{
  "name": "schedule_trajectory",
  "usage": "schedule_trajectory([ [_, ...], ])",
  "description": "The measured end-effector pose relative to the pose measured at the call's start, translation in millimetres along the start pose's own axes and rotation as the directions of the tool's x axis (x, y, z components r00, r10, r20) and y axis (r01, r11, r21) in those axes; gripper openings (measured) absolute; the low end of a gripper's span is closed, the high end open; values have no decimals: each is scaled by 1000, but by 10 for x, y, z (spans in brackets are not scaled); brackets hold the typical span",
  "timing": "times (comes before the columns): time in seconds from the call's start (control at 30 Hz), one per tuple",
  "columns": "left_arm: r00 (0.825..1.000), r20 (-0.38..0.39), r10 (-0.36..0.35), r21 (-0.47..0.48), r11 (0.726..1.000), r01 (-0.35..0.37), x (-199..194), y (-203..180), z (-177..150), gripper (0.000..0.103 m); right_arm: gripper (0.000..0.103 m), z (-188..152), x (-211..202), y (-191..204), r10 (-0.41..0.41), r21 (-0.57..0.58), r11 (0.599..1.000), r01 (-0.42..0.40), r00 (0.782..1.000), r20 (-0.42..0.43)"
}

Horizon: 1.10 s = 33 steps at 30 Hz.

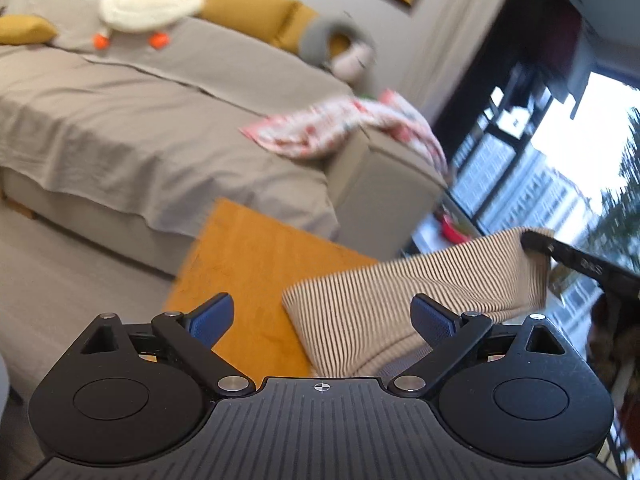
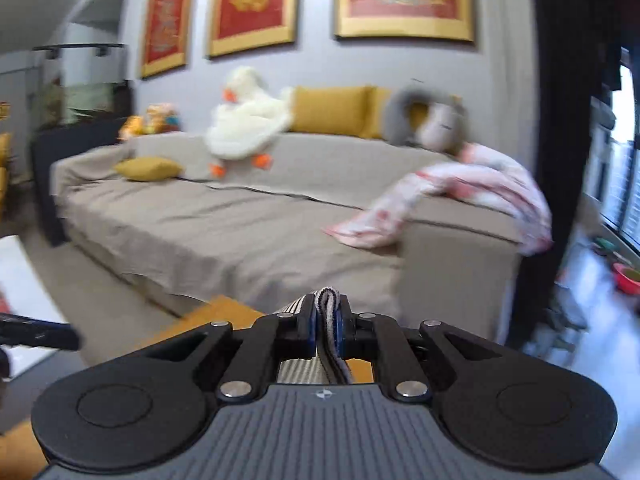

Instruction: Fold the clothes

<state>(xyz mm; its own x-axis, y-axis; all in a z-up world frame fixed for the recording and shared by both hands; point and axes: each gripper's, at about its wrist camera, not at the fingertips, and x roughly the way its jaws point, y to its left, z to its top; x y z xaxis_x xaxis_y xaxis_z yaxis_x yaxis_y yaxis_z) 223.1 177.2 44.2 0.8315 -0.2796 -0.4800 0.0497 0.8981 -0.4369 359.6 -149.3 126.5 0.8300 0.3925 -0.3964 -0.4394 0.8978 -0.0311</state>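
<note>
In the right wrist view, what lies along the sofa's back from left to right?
Small yellow cushion → white duck toy → big yellow cushion → grey neck pillow → pink patterned cloth draped over the sofa arm.

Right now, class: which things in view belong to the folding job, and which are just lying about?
Job: striped garment; table; right tool, shut on the garment; left tool, open.

Lying about: plush duck; yellow cushions; pink cloth; sofa.

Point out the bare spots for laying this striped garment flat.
Bare wood on the orange table left of the striped garment. Wider room on the sofa seat, between the yellow cushion and the pink blanket. The back is crowded: plush duck, neck pillow.
</note>
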Motion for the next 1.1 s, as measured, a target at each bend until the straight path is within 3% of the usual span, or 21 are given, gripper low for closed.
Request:
schedule_trajectory([
  [0.2,989,-121,-83,124,987,98,458,-447,-208,99,8,-586,243,-510,-103,-1,995,104,990,-97],
  [0.33,979,-187,-85,209,970,124,674,-702,-350,99,11,-980,514,-790,-117,86,987,138,970,-213],
  [0.4,978,-192,-87,235,963,132,697,-759,-378,100,22,-1154,580,-909,-123,135,978,162,958,-257],
  [0.53,978,-188,-94,250,958,140,757,-798,-392,103,67,-1254,379,-1010,-55,260,959,111,975,-214],
  [0.67,977,-200,-68,252,960,119,914,-788,-432,103,69,-1395,354,-1048,2,357,930,88,969,-246],
  [0.7,978,-202,-52,265,958,106,941,-783,-453,103,67,-1417,343,-1045,5,369,925,89,969,-246],
  [0.73,978,-203,-36,280,955,94,963,-779,-473,103,53,-1439,333,-1042,8,381,920,90,969,-247],
  [0.77,980,-199,-24,306,948,86,949,-780,-493,103,29,-1436,313,-1032,8,386,918,88,970,-242],
  [0.87,980,-196,29,364,930,46,903,-729,-519,103,3,-1292,227,-973,12,369,927,65,979,-203],
  [1.03,973,-204,109,343,939,-33,855,-501,-553,103,3,-1047,141,-880,45,350,937,10,988,-149],
  [1.1,973,-203,110,330,943,-38,799,-443,-553,103,3,-1104,176,-868,29,350,936,37,983,-183],
])
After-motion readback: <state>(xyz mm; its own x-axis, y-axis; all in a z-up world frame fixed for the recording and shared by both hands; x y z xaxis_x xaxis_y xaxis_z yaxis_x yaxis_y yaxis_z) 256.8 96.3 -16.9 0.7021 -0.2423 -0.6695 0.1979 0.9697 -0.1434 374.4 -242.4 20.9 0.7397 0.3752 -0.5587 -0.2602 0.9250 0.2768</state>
